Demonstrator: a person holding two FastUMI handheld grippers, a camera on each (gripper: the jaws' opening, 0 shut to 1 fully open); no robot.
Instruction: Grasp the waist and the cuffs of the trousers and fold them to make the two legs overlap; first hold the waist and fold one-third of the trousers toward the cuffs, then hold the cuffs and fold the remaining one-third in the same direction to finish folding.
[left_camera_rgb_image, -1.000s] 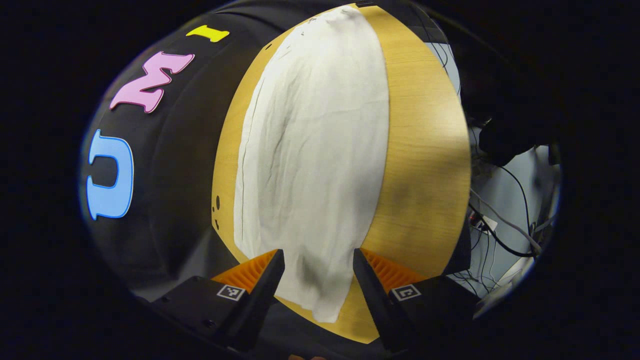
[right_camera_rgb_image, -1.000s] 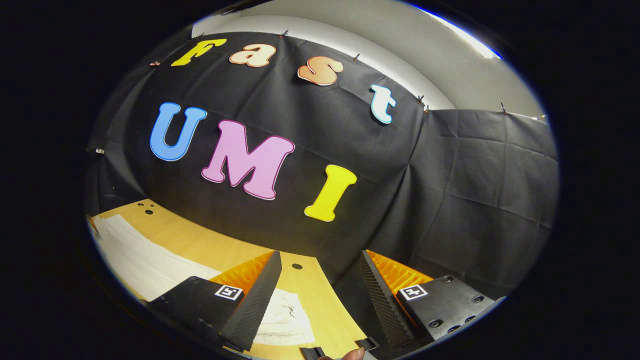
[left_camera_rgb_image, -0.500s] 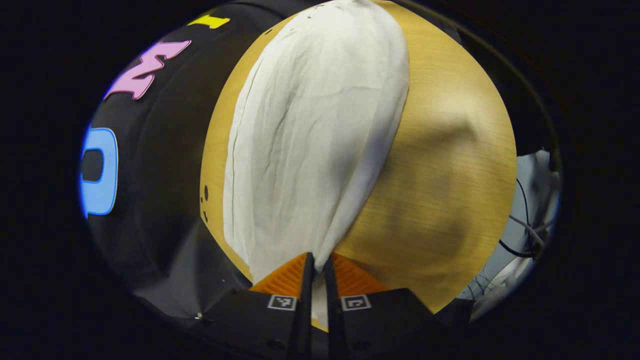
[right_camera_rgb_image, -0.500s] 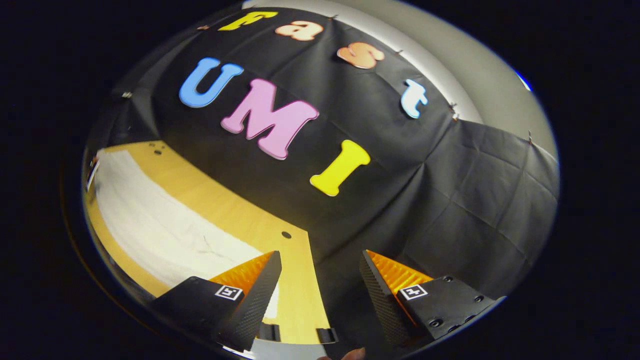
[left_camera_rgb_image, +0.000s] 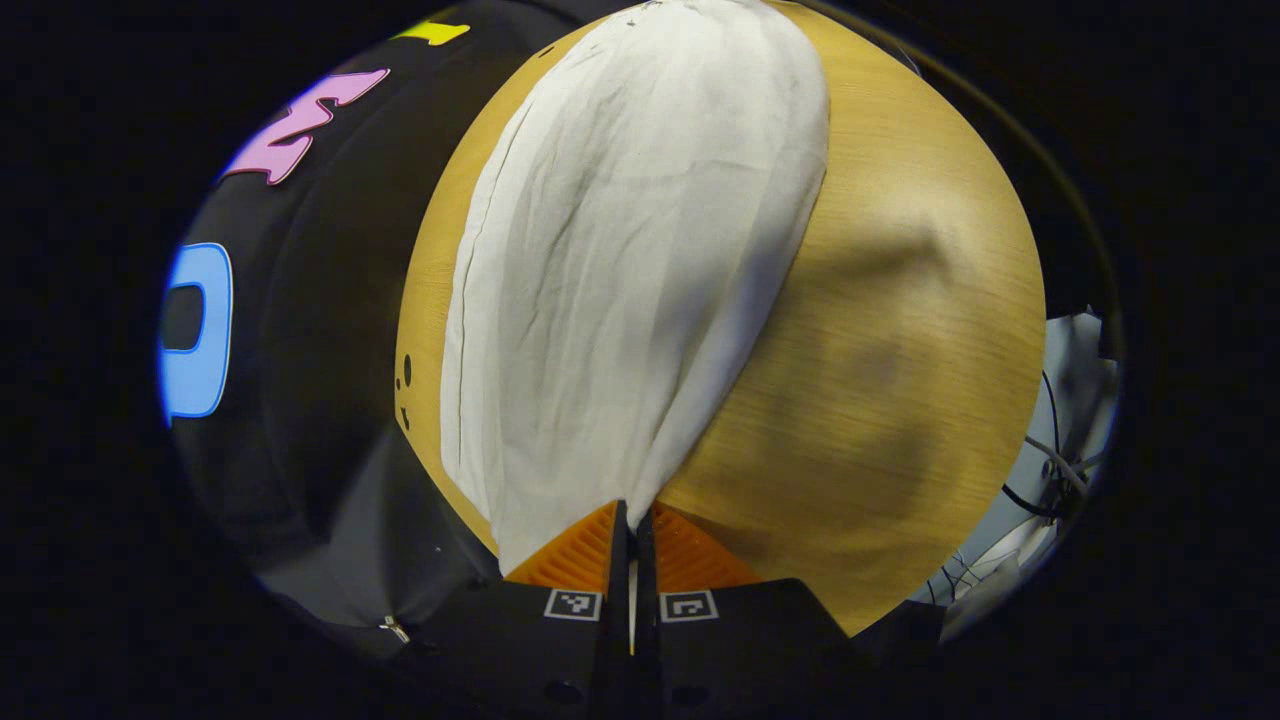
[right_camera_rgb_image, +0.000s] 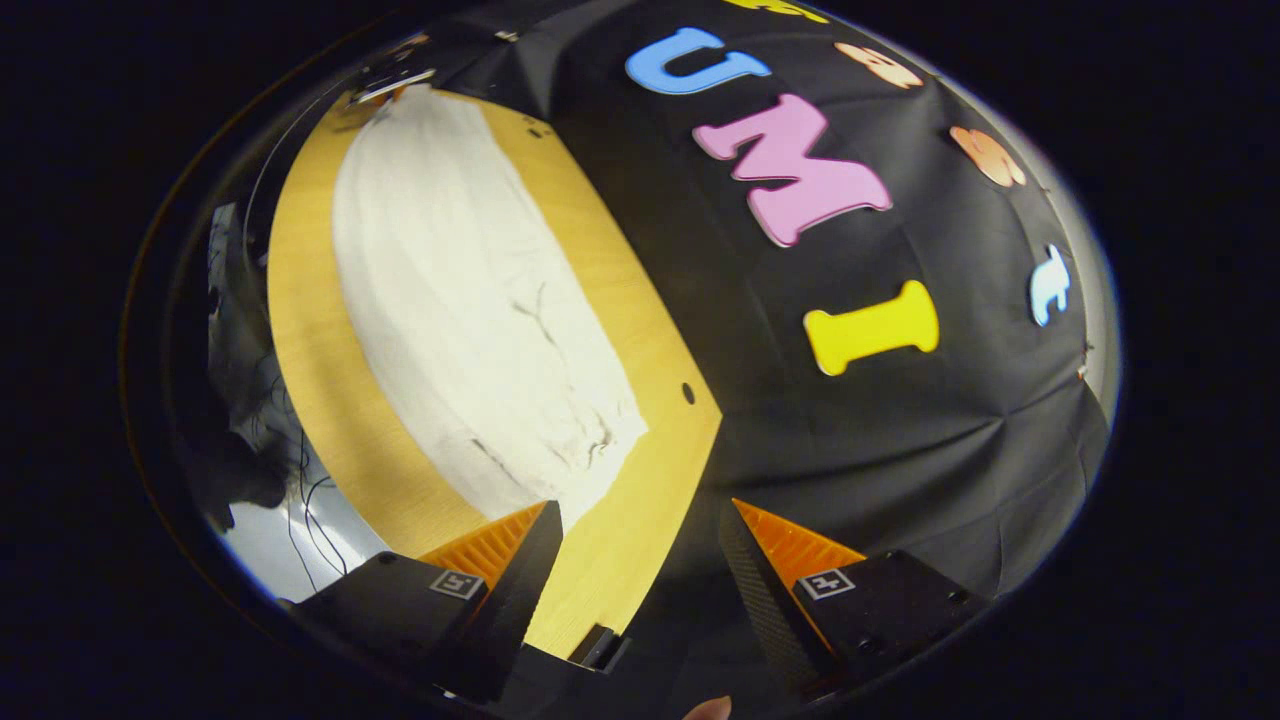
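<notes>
White trousers (left_camera_rgb_image: 620, 270) lie lengthwise on a wooden table (left_camera_rgb_image: 880, 330), stretching away from me in the left gripper view. My left gripper (left_camera_rgb_image: 630, 520) is shut on the near end of the trousers, and the cloth gathers to a point between its fingers. In the right gripper view the same trousers (right_camera_rgb_image: 470, 310) lie flat, running up and to the left across the table (right_camera_rgb_image: 640, 500). My right gripper (right_camera_rgb_image: 640, 525) hangs open above the table's near corner, just beyond the nearest end of the trousers, holding nothing.
Black cloth walls (right_camera_rgb_image: 900, 430) rise along the table's far edge. Cables lie on a pale floor (left_camera_rgb_image: 1050, 470) beyond the table's right side. A small round hole (right_camera_rgb_image: 687, 392) sits in the tabletop near the corner.
My left gripper went from open around the trouser end to shut on it. My right gripper swung from facing the wall to looking down at the table and trousers, still open.
</notes>
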